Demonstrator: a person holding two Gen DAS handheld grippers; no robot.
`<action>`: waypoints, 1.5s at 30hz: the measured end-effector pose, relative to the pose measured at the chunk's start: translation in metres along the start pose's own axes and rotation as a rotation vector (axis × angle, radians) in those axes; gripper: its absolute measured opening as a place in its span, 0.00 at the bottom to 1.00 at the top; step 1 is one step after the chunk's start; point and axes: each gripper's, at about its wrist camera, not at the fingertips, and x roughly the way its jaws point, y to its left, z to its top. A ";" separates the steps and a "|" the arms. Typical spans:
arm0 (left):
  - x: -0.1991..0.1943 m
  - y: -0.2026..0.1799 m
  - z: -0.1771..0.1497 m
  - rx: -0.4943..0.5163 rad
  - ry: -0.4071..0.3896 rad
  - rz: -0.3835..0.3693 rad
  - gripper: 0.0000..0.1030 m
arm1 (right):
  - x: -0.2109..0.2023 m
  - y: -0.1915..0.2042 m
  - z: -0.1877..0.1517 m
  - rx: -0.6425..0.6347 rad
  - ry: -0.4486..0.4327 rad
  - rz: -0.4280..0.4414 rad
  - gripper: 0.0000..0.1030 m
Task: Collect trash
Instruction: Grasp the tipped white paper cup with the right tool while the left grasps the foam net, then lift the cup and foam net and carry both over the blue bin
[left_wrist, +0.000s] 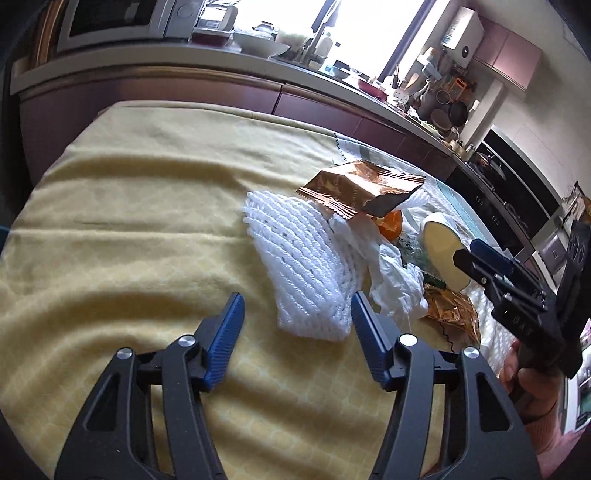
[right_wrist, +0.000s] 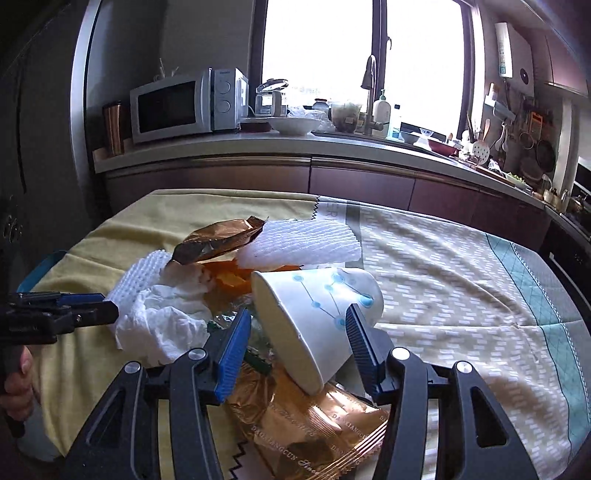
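A heap of trash lies on the cloth-covered table. A white foam net (left_wrist: 306, 266) lies nearest my left gripper (left_wrist: 297, 314), which is open with the net's near end between its fingertips. A copper wrapper (left_wrist: 354, 186) rests on the heap, with crumpled tissue (left_wrist: 391, 280) and orange peel (left_wrist: 391, 223) beside it. A tipped paper cup (right_wrist: 317, 317) sits between the open jaws of my right gripper (right_wrist: 297, 325). Another copper wrapper (right_wrist: 306, 417) lies under the cup. A second foam net (right_wrist: 303, 245) lies behind it.
A yellow cloth (left_wrist: 129, 229) covers the table's left part and a patterned cloth (right_wrist: 461, 280) the right. A kitchen counter (right_wrist: 258, 147) with a microwave (right_wrist: 184, 105), bowls and a sink runs behind. A blue bin rim (right_wrist: 40, 271) shows at the table's left edge.
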 end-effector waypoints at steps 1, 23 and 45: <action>0.001 0.000 0.000 -0.004 0.001 -0.003 0.54 | 0.001 -0.003 -0.002 -0.002 0.000 -0.009 0.48; -0.025 -0.012 -0.005 0.043 -0.065 -0.010 0.10 | -0.022 -0.023 0.011 0.065 -0.075 -0.010 0.02; -0.108 0.023 -0.016 0.072 -0.226 0.208 0.10 | -0.060 0.028 0.040 0.086 -0.181 0.372 0.02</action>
